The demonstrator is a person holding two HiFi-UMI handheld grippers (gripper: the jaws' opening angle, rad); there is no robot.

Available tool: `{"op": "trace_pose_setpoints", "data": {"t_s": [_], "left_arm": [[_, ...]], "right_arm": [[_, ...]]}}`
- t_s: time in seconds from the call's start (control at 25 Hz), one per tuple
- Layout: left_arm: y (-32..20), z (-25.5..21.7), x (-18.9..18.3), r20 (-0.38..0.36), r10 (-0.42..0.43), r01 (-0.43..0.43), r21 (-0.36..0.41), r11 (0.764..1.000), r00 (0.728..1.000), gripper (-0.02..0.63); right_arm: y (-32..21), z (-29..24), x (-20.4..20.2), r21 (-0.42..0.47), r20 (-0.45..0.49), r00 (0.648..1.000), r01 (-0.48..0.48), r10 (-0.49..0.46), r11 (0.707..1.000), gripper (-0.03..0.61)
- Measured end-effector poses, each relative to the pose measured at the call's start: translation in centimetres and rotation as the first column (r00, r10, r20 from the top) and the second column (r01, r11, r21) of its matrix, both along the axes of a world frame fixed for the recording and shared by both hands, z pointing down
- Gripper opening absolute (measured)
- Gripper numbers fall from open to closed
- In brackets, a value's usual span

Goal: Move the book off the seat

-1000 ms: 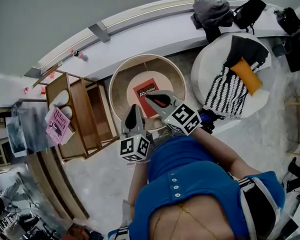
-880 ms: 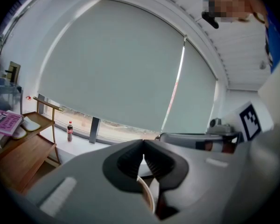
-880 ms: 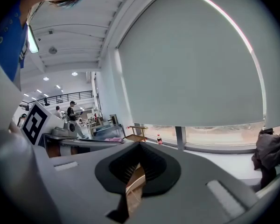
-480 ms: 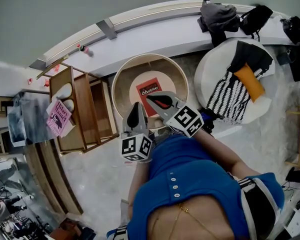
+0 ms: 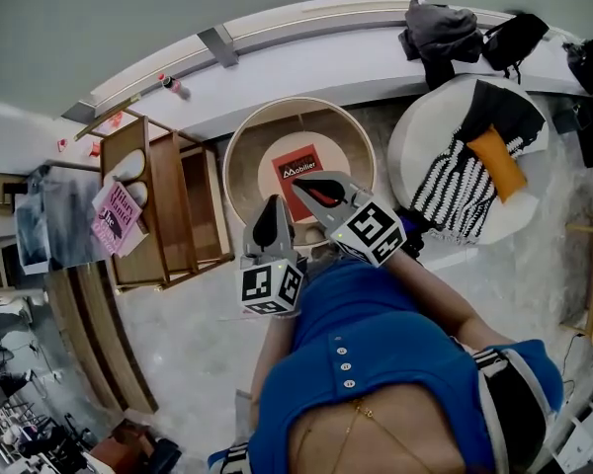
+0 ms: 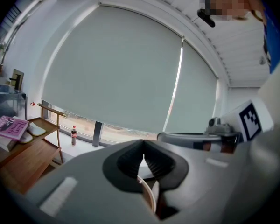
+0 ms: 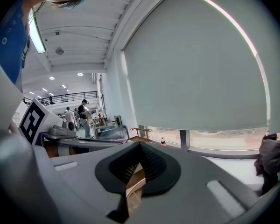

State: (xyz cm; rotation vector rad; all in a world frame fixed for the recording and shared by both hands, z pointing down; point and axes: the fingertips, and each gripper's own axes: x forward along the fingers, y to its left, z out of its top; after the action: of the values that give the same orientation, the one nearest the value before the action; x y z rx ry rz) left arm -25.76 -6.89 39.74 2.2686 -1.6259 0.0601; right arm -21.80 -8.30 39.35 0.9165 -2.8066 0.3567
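Note:
A red book lies flat in the middle of a round wooden seat with a raised rim. Both grippers hover side by side above the seat's near rim, pointing toward the window. The left gripper is shut and empty, to the left of the book. In the head view the shut, empty tip of the right gripper overlaps the book's near edge, but it is held above the book. In the left gripper view the jaws meet, and so do those in the right gripper view.
A wooden shelf unit stands left of the seat, with a pink book on it. On the right is a round white pouf with a striped cloth. A bottle and dark clothes rest on the window ledge.
Both grippers have risen slightly, still shut and empty. The head view has swung a little, so the seat and the book sit higher in the picture.

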Motion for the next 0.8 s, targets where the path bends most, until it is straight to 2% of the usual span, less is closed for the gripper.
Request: {"op": "trace_pose_setpoints", "data": {"t_s": [0.28,0.8], "left_arm": [[-0.09,-0.12,0.25,0.018,0.012,-0.012,0.009,1.000,1.000,0.000],[-0.40,-0.23,-0.01,0.005,0.006,-0.006,0.012,1.000,1.000,0.000]], "right_arm": [[0.18,-0.14,-0.12,-0.002,-0.002,1.000,0.007,-0.007,1.000,-0.002],[0.04,-0.08,-0.25,-0.011,0.007,1.000,0.002,-0.002,1.000,-0.002]]}}
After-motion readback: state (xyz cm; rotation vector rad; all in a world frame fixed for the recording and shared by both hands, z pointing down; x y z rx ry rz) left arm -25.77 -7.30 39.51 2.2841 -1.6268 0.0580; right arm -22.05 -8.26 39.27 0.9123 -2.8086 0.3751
